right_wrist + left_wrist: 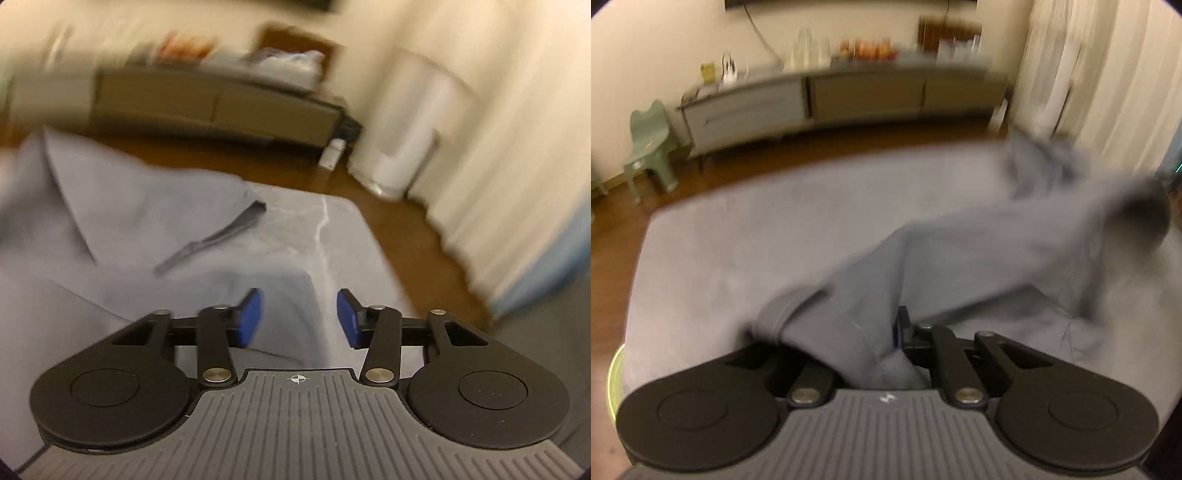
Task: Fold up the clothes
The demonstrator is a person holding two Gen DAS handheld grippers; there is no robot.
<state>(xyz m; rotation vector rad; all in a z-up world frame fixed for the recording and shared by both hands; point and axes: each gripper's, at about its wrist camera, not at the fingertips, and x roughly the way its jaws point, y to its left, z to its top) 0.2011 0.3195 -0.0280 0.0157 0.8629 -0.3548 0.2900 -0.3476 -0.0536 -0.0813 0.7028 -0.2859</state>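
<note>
A grey-blue garment (pixel 960 251) lies stretched across a grey padded surface (pixel 738 251). My left gripper (pixel 886 343) is shut on the garment's near edge, the cloth bunched between the fingers and hiding the left one. A ribbed cuff (pixel 779 314) shows just left of it. In the right wrist view the same garment (pixel 129 221) lies flat to the left, with a dark hem (pixel 221 232). My right gripper (pixel 299 317) is open and empty, its blue pads (pixel 251 317) over the garment's near corner. Both views are motion-blurred.
A long low sideboard (pixel 849 96) with bottles and boxes stands along the far wall on a wooden floor (pixel 613 221). A small green chair (pixel 650 147) is at far left. Pale curtains (pixel 498 166) hang at right. The surface's right edge (pixel 369 236) drops to the floor.
</note>
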